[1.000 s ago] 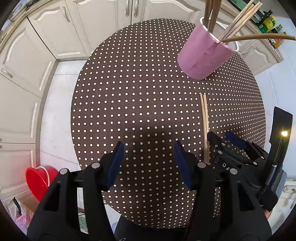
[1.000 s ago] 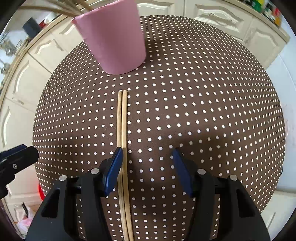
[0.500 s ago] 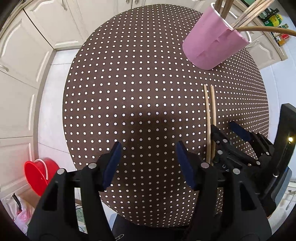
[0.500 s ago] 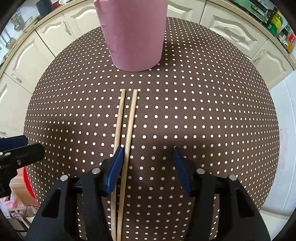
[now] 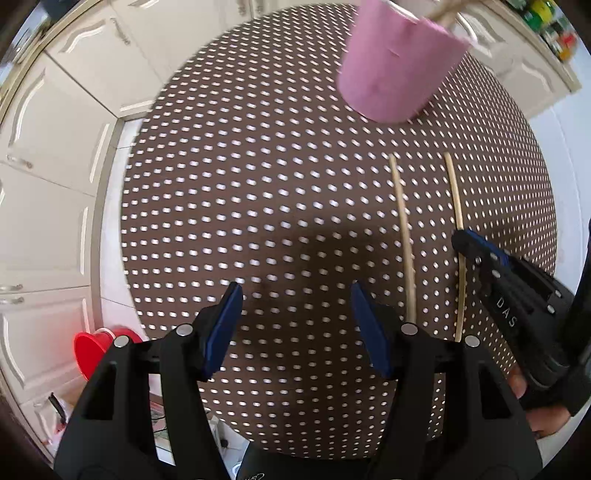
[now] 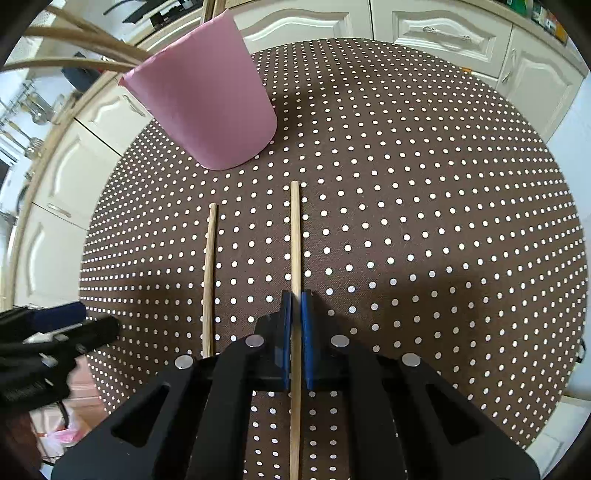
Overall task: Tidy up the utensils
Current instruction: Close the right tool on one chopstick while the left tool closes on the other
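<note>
Two wooden chopsticks lie apart on the brown dotted table point(image 6: 424, 206). My right gripper point(image 6: 296, 301) is shut on the right chopstick point(image 6: 295, 236), its blue pads pressing the stick on both sides. The other chopstick point(image 6: 209, 273) lies free to its left. In the left wrist view the free chopstick point(image 5: 404, 240) runs just right of my left gripper point(image 5: 295, 295), which hangs open over bare cloth with nothing between its fingers; the held chopstick point(image 5: 456, 199) and right gripper point(image 5: 463, 240) are further right. A pink cup point(image 6: 207, 110) with several wooden utensils stands beyond the sticks.
Cream kitchen cabinets point(image 6: 436, 33) ring the round table. A red bucket point(image 5: 94, 349) sits on the floor below the table's left edge. A hand point(image 5: 543, 424) holds the right gripper's handle at the lower right of the left wrist view.
The right gripper's jaws closed onto one chopstick and shifted it to the right, away from its twin. The left gripper moved closer to the free chopstick and stayed open.
</note>
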The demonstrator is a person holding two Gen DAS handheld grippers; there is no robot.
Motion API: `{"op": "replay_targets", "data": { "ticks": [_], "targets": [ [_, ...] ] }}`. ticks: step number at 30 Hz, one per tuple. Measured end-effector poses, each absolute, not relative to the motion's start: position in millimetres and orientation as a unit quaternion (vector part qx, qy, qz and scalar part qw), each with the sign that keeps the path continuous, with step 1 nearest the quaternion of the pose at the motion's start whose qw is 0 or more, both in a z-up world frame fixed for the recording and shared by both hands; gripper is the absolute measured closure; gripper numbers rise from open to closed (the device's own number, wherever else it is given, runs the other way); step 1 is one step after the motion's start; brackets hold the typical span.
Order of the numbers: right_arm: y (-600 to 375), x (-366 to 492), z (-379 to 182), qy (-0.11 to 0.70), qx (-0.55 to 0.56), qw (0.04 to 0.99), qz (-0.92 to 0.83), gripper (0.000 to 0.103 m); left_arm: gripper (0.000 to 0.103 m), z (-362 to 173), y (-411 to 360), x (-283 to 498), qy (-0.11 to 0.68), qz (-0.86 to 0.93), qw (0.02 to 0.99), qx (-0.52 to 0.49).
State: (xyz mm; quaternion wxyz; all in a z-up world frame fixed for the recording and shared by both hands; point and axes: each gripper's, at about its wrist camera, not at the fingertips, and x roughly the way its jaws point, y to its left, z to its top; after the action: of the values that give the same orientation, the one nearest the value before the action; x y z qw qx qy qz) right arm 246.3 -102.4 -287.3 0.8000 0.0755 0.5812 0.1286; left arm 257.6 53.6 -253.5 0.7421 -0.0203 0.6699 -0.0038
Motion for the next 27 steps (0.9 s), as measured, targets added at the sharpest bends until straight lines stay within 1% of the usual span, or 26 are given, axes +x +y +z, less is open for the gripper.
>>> {"op": "replay_targets", "data": {
  "ticks": [4,13,23,27],
  "targets": [
    [-130,249,-286,0.584,0.108,0.791,0.148,0.099,0.042,-260,39,256,0.684,-0.005,0.729,-0.03],
    [-158,254,-283,0.589,0.128,0.773,0.196,0.1,0.042,-271,2,259,0.697,0.013,0.717,-0.02],
    [-189,268,-284,0.602,0.153,0.749,0.23,0.1,0.041,-300,-35,286,0.709,0.045,0.703,-0.028],
    [-200,275,-283,0.608,0.152,0.743,0.234,0.1,0.04,-304,-44,295,0.704,0.049,0.708,-0.028]
  ]
}}
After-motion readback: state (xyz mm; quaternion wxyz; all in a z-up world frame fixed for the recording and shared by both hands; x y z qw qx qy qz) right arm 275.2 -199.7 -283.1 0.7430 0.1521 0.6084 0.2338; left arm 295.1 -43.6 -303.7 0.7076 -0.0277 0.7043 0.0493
